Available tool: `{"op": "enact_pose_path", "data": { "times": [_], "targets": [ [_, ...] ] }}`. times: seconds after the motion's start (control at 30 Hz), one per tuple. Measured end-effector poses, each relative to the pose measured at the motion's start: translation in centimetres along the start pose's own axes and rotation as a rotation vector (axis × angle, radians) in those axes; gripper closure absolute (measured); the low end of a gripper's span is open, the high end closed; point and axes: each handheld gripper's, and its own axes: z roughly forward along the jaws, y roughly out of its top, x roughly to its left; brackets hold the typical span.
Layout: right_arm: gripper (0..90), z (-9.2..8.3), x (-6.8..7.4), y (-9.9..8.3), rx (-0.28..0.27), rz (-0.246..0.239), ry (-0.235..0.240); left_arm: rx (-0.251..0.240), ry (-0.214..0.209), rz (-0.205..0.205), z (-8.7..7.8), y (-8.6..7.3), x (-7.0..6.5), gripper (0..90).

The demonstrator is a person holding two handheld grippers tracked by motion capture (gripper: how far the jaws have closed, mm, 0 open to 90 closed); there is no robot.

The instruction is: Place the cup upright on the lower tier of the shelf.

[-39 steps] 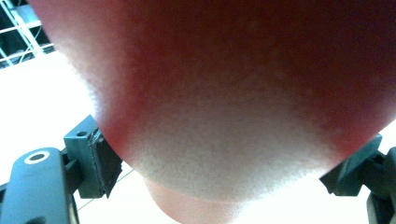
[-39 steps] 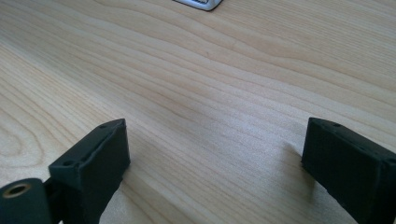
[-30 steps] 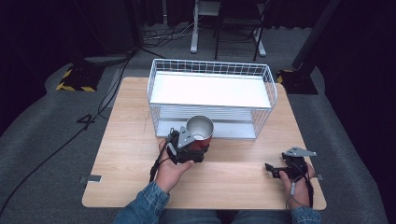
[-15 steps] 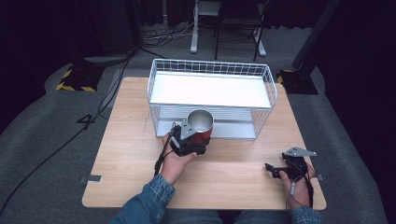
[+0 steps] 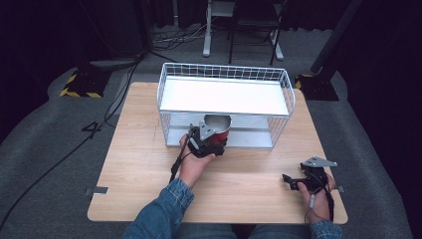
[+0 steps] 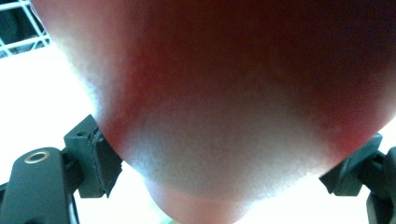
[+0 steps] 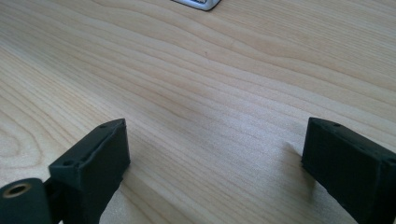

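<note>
A red cup [image 5: 217, 130] with a silvery inside is held upright in my left gripper [image 5: 211, 142], just in front of the white wire rack [image 5: 225, 74], at the mouth of its lower level. In the left gripper view the cup's red wall [image 6: 224, 93] is pressed between both jaws, very close to the lens. My right gripper [image 5: 291, 180] rests on the wooden table [image 5: 134, 164] at the front right, open, with bare wood between its fingers [image 7: 93, 163].
The rack has a white upper shelf [image 5: 224, 95] and a lower shelf [image 5: 249, 138] and takes up the table's far middle. Beyond the table are a dark floor, cables and chair legs [image 5: 239, 35].
My left gripper has carried the cup forward and slightly up, from the table in front of the rack to the rack's lower opening. The right gripper has stayed put.
</note>
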Motion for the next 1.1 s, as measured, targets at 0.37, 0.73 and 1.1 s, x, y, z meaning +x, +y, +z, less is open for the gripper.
{"op": "enact_pose_path", "data": {
  "times": [0.37, 0.73, 1.1],
  "targets": [
    [7.9, 0.0, 0.0, 0.0, 0.0, 0.0, 0.0, -0.016, 0.013, -0.052, 2.4, 0.4, 0.5, 16.3],
    [7.9, 0.0, 0.0, 0.0, 0.0, 0.0, 0.0, -0.016, -0.005, -0.046, 4.6, 1.4, 1.6, 16.3],
    [8.0, 0.0, 0.0, 0.0, 0.0, 0.0, 0.0, 0.022, 0.098, -0.087, 6.1, 0.8, 1.8, 16.2]
  ]
}}
